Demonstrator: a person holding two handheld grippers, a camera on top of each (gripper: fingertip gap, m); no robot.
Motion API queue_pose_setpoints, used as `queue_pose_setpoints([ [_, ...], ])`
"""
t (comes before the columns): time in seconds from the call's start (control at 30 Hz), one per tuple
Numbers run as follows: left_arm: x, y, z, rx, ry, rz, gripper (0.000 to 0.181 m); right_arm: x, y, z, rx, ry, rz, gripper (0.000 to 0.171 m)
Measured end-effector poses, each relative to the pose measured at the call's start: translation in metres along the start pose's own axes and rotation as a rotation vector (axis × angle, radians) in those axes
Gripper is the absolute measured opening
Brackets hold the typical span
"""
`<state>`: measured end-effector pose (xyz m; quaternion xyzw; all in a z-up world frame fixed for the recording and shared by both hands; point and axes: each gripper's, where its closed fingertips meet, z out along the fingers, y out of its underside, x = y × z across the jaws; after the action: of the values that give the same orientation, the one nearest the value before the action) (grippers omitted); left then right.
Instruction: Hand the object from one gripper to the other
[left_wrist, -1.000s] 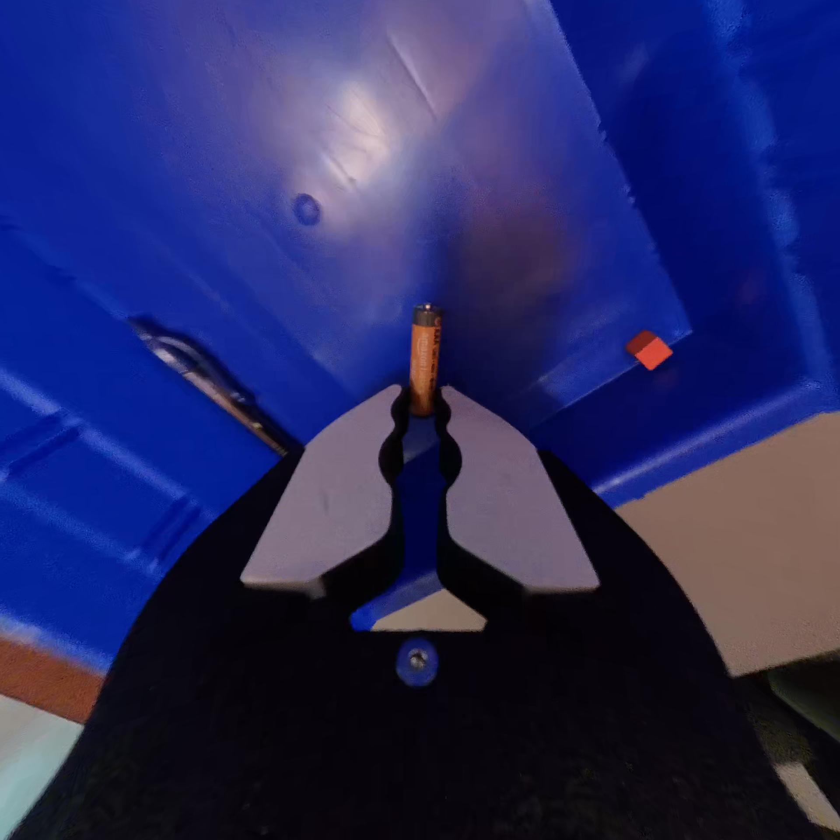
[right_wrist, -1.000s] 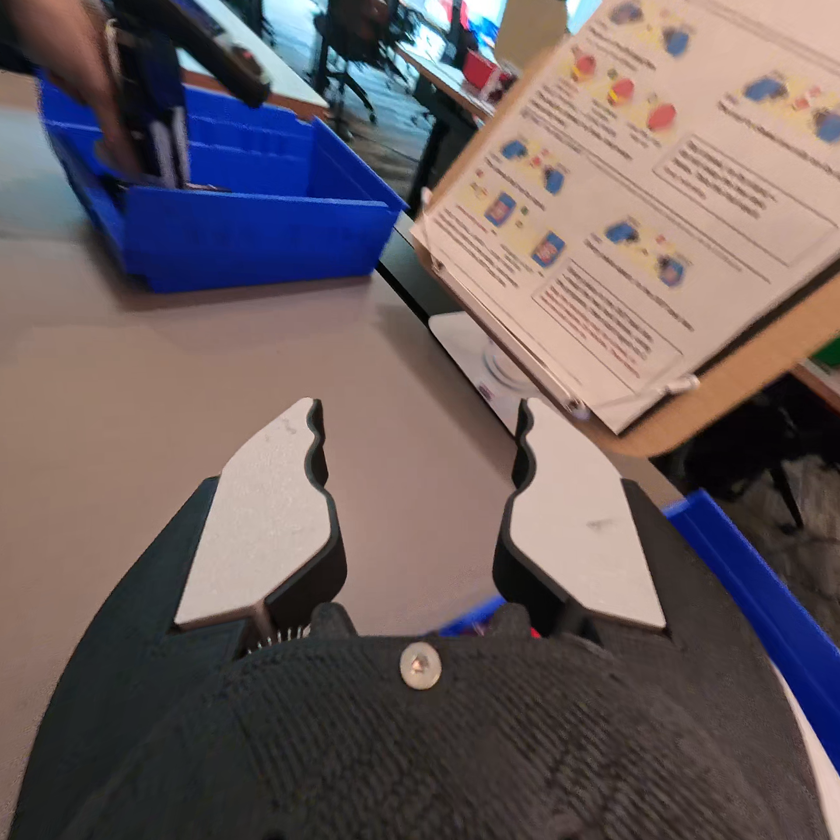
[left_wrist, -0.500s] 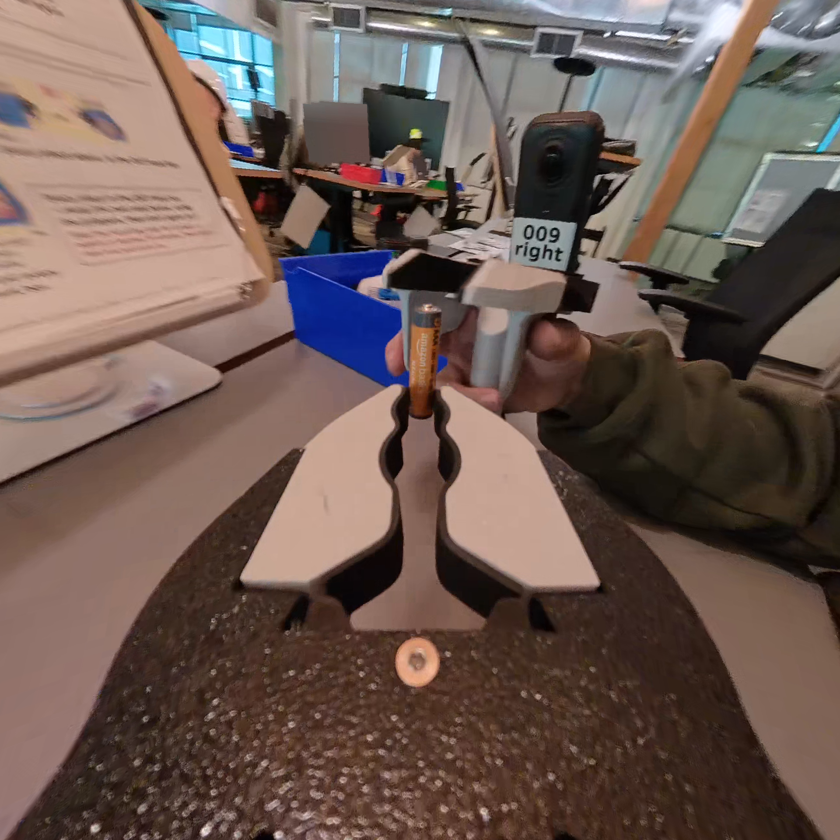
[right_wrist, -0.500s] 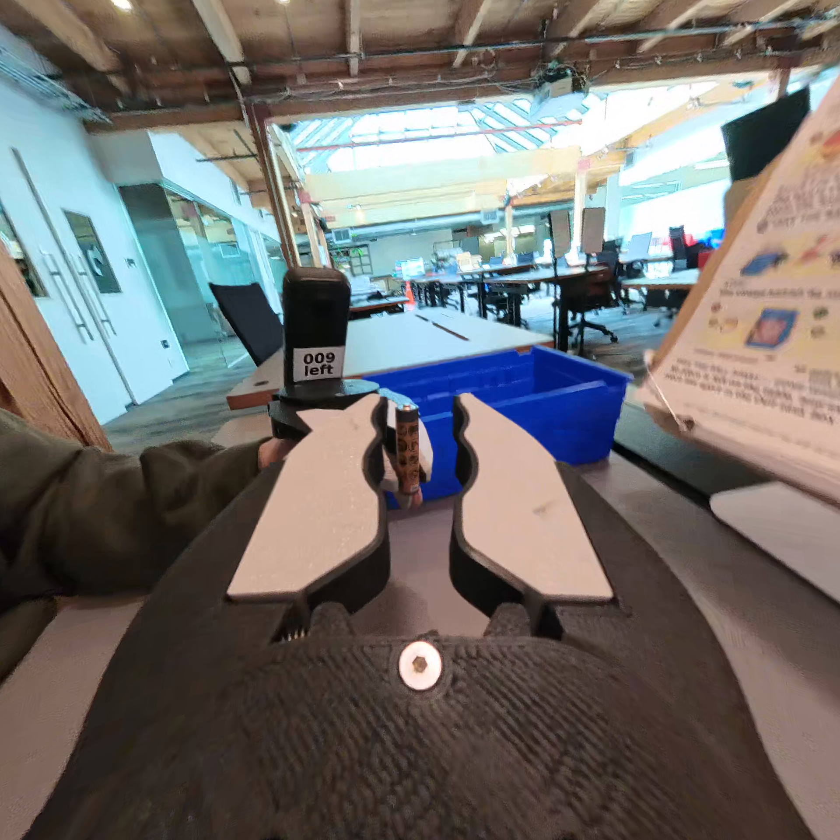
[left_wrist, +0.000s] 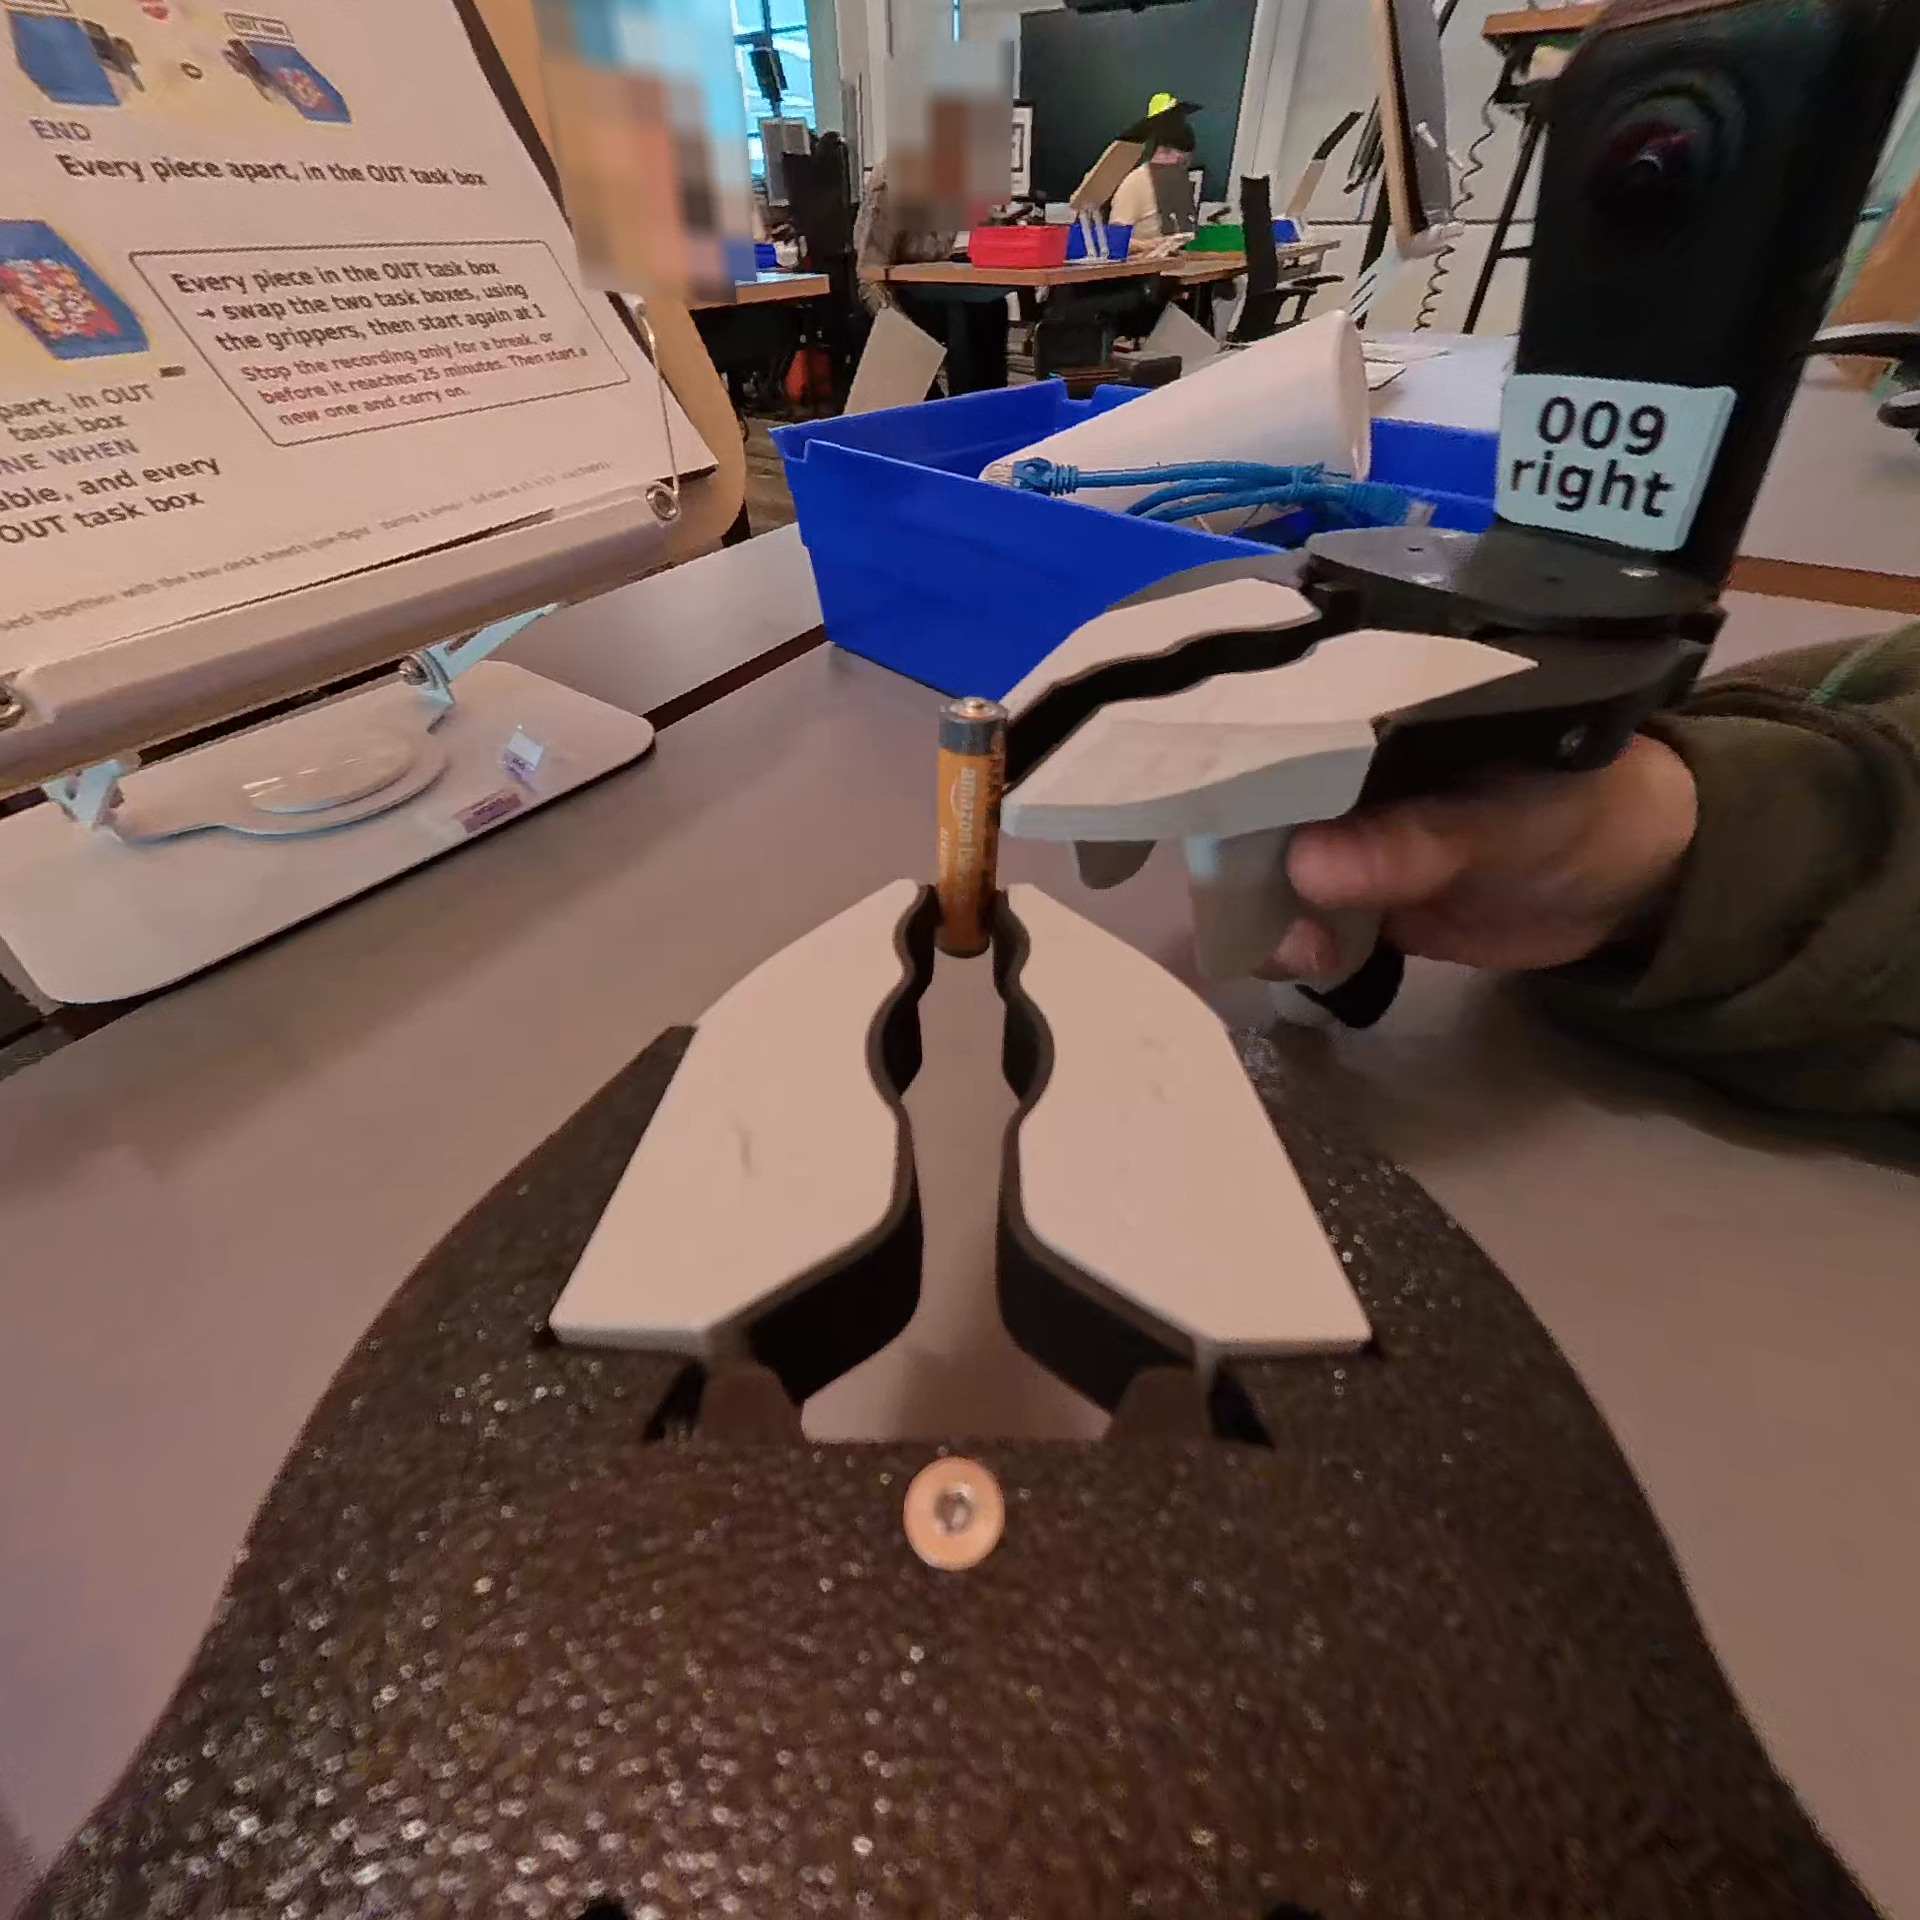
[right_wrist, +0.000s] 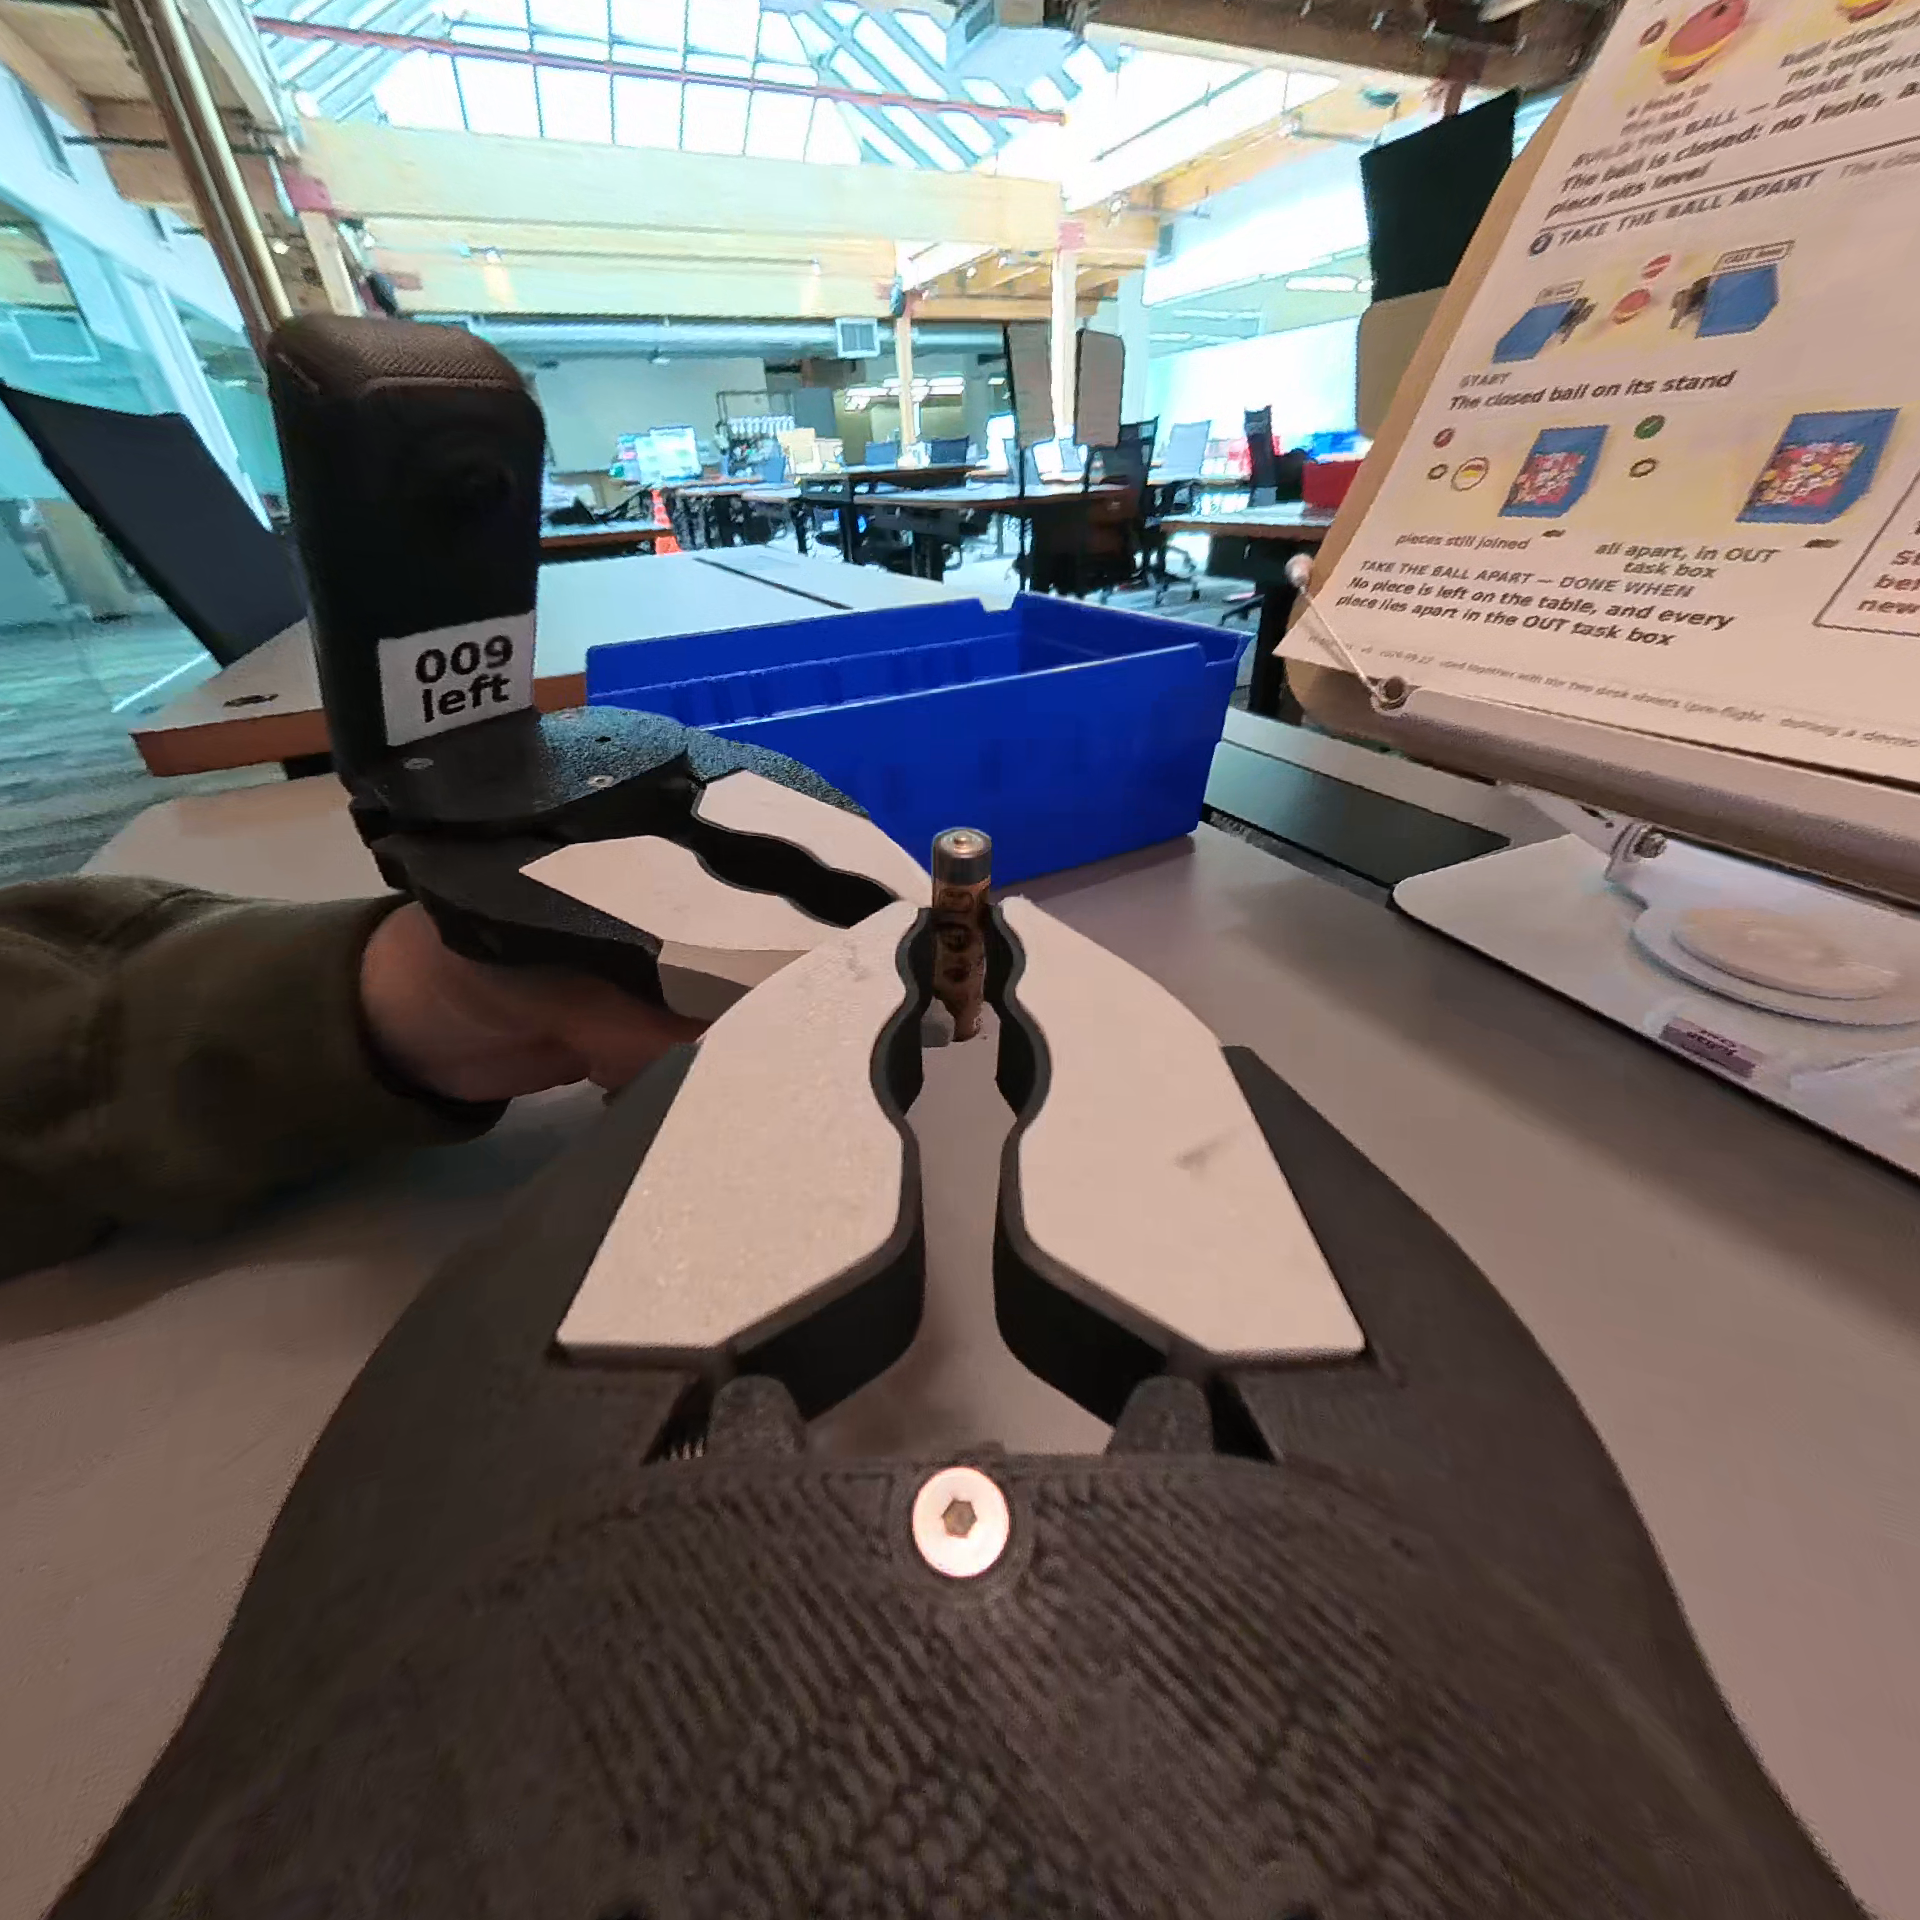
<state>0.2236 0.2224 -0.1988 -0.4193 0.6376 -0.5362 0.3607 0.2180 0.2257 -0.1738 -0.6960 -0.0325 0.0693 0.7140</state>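
An orange and black battery (left_wrist: 968, 810) stands upright in my left gripper (left_wrist: 966, 899), which is shut on its lower end. My right gripper (left_wrist: 1013, 764) reaches in from the right, its fingertips at the battery's upper part. In the right wrist view the battery (right_wrist: 958, 914) sits in the front notch of my right gripper (right_wrist: 961, 914), whose fingers have closed in on it. The left gripper's fingers (right_wrist: 665, 888) come in from the left, with their tips hidden behind my right finger. Both grippers hang above the grey table (left_wrist: 312, 1091).
A blue bin (left_wrist: 935, 561) behind the grippers holds a white paper cone (left_wrist: 1226, 416) and a blue cable (left_wrist: 1226, 483). Another blue bin (right_wrist: 987, 748) stands across the table. A printed sheet on a stand (left_wrist: 312, 312) with a white base (left_wrist: 312, 810) is at the side. A sleeved hand (left_wrist: 1507, 862) holds the right gripper.
My left gripper lifted the battery out of the blue bin and brought it over the table. My right gripper came up to it and closed from wide open onto the battery.
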Motion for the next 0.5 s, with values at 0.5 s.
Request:
queue_pose_setpoints([
  [0.5, 0.006, -0.007, -0.003, 0.064, 0.053, -0.073, 0.016, 0.005, -0.016, -0.011, 0.184, -0.157, 0.273, 0.009],
])
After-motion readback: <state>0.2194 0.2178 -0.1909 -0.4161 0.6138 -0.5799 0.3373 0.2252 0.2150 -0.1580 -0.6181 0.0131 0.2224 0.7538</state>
